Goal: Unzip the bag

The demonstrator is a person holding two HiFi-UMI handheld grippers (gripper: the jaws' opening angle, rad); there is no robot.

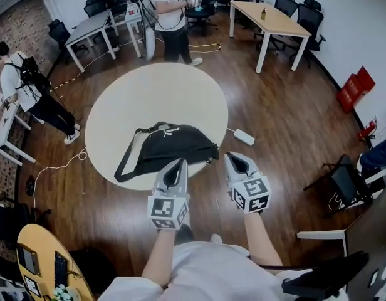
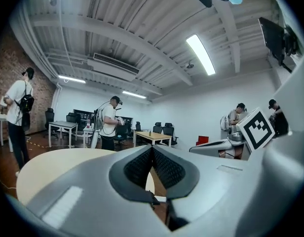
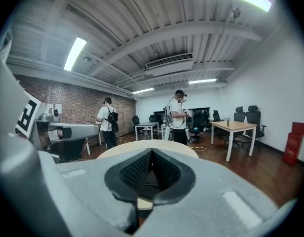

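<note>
A black bag (image 1: 170, 148) with a long strap lies on the near part of the round cream table (image 1: 155, 99) in the head view. My left gripper (image 1: 178, 163) hovers just over the bag's near edge, shut and holding nothing. My right gripper (image 1: 235, 158) hangs to the right of the bag, past the table's rim, also shut and holding nothing. In the left gripper view the jaws (image 2: 152, 149) meet above the tabletop (image 2: 68, 164). In the right gripper view the shut jaws (image 3: 152, 154) point across the table (image 3: 152, 146). The bag's zip is too small to make out.
A white power strip (image 1: 244, 137) lies on the wooden floor right of the table. One person (image 1: 168, 11) stands beyond the table, another (image 1: 30, 86) at far left. Desks (image 1: 274, 21) and office chairs fill the back. A yellow table (image 1: 42, 262) sits near left.
</note>
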